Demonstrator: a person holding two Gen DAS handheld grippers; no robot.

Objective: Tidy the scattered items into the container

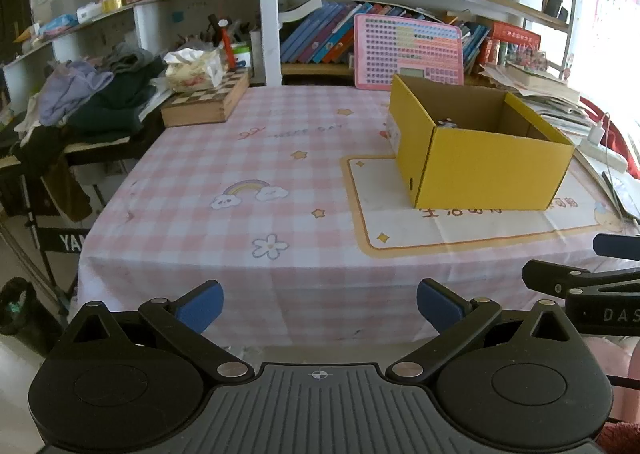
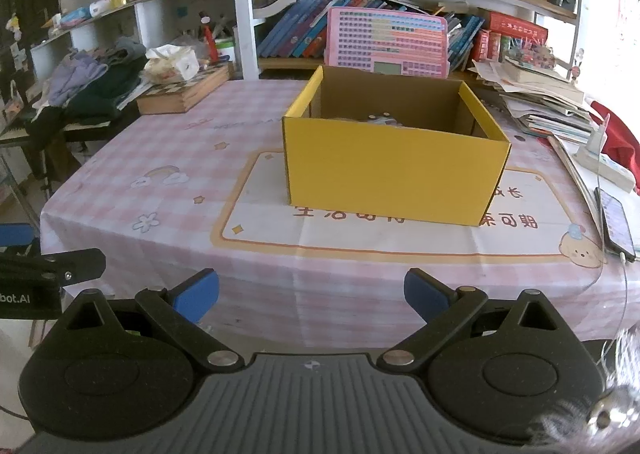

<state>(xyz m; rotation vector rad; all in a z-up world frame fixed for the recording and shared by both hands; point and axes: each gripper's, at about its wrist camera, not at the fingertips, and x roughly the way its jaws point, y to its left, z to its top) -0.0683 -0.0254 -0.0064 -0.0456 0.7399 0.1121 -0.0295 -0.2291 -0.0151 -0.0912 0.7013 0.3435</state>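
- While both tools hang back at the near edge of the table, the left gripper (image 1: 320, 308) and the right gripper (image 2: 311, 296) each have their blue-padded fingers spread wide apart, holding nothing.
- The yellow cardboard box (image 2: 394, 169) stands on the cream printed panel of the pink checked tablecloth (image 1: 208, 157), toward the right side of the table; something small, pale and dark (image 2: 383, 118) peeks over its front wall from inside, too hidden to identify.
- No loose items show on the cloth around the box, so the tidying looks finished or close to it.
- What could go wrong, I reckon: the box is light, thin-walled cardboard on smooth cloth, so a knock against its rim would slide or tip it.
- The phone (image 2: 614, 223) lies near the right table edge with a cable trailing, so a wide swing of the right tool could snag it.
- The cloth is soft and faintly creased, and the box is matte, sharp-cornered and open-topped.
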